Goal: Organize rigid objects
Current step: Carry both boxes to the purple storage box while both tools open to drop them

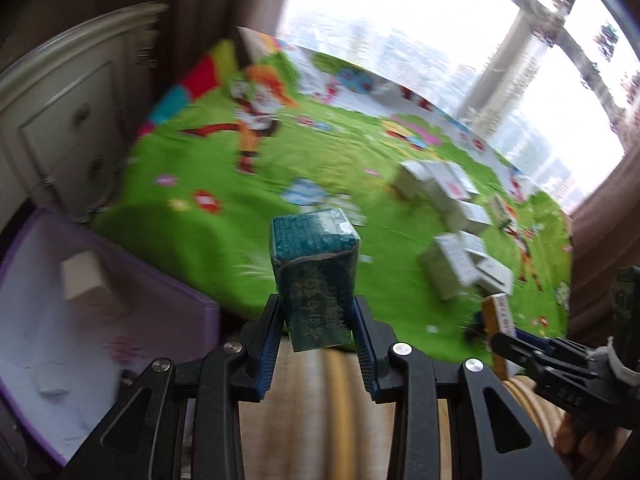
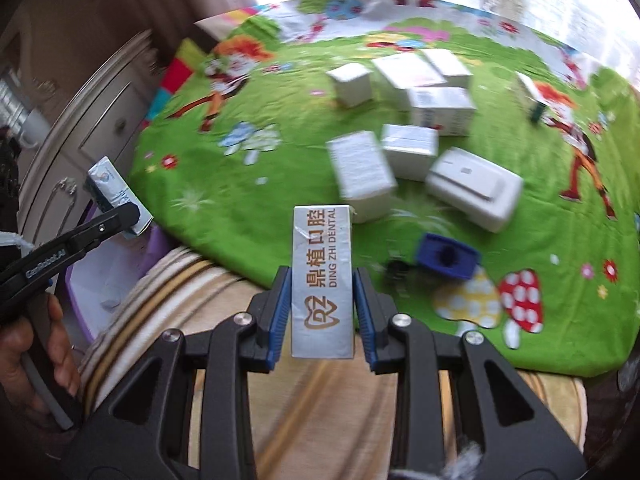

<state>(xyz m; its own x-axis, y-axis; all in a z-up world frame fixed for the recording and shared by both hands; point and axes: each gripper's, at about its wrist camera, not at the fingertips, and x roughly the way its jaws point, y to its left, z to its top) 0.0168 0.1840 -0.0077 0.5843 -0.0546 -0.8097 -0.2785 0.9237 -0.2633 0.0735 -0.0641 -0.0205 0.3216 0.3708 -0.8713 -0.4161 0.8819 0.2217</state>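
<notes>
Loose on the green play mat (image 2: 248,200): seven white boxes (image 2: 362,168) in a cluster, one more small box, tilted (image 2: 530,92), apart at the right, and one blue item (image 2: 446,256) near the mat's edge. Purple bin (image 1: 172,292), left of the mat: two white boxes (image 1: 82,280) inside. Left gripper (image 1: 318,320): jaws narrow, clamped on one teal box (image 1: 316,264), held upright beside the bin. Right gripper (image 2: 322,300): jaws narrow, clamped on one silver box (image 2: 323,280) printed "DING ZHI DENTAL", over the mat's near edge.
</notes>
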